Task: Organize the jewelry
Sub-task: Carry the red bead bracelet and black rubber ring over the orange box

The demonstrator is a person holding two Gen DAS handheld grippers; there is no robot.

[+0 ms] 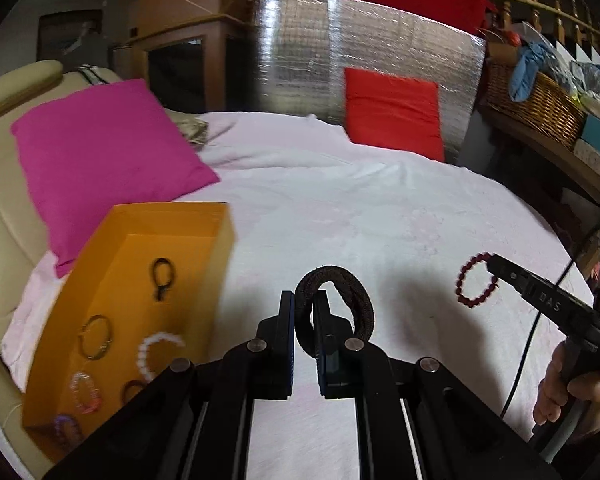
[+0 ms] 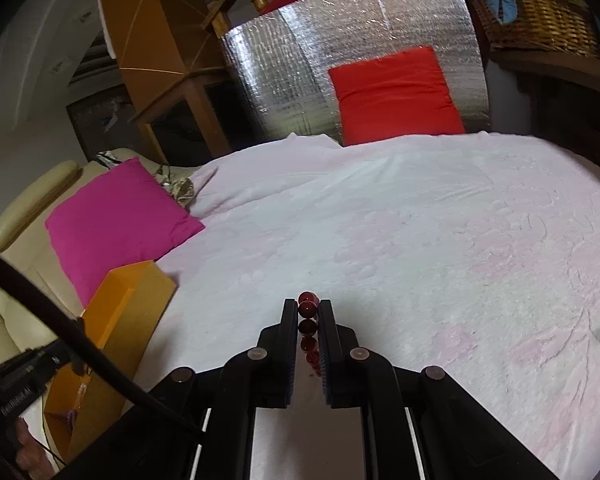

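Note:
My left gripper [image 1: 305, 298] is shut on a thick dark brown hair band [image 1: 336, 306], held above the white bedspread just right of the orange box [image 1: 204, 264]. The box holds several bracelets and bands, among them a black ring [image 1: 164, 278] and a white bead bracelet [image 1: 156, 354]. My right gripper [image 2: 307, 307] is shut on a dark red bead bracelet [image 2: 308, 308], held above the bedspread. In the left wrist view that bracelet [image 1: 476, 284] hangs from the right gripper's tip [image 1: 496, 266] at the right. The box's outer wall [image 2: 120, 320] shows at the left of the right wrist view.
A magenta pillow [image 1: 104, 160] lies behind the box on a cream sofa arm [image 1: 0, 184]. A red cushion [image 1: 394, 112] leans on a silver foil panel [image 1: 324, 52] at the back. A wicker basket [image 1: 536, 108] stands on a shelf at the right. The white bedspread [image 2: 420, 240] covers the surface.

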